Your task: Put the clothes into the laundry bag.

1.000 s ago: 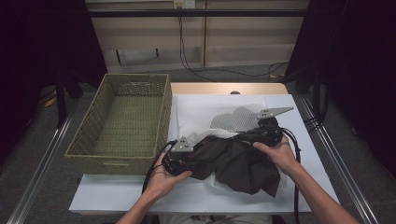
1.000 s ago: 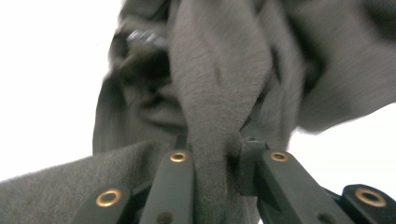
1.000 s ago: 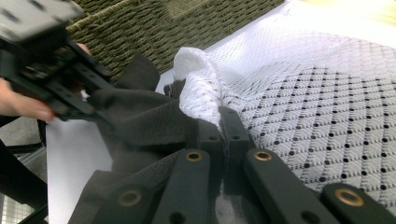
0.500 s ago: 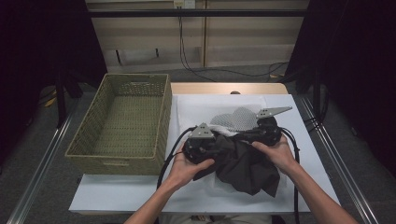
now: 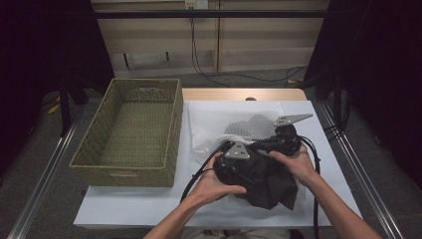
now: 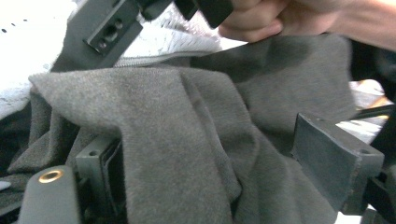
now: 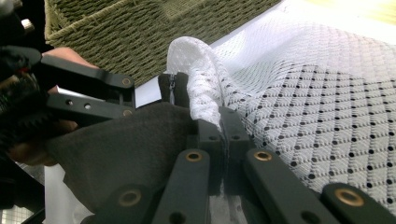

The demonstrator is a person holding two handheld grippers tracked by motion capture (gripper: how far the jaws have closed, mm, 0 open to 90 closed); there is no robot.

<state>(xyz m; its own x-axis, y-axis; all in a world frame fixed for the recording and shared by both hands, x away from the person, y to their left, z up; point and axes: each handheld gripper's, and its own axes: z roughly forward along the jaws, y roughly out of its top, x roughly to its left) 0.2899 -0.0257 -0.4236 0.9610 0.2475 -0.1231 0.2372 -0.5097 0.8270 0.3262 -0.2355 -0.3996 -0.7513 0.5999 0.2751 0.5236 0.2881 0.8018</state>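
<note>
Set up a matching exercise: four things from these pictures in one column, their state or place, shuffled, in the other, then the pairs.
1. wicker basket
2. dark cloth
3. right gripper
4. left gripper

A. jaws apart, cloth draped between them
B. jaws shut on the white mesh bag's edge
C. left of the white mat
D. bunched under both hands

Pairs: 1-C, 2-D, 3-B, 4-A

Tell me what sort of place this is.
Probably a lab recording bench, not a home: a white-covered table between metal floor rails, dark curtains, wall cables, and a wicker basket beside a dark garment handled with handheld tools.
</note>
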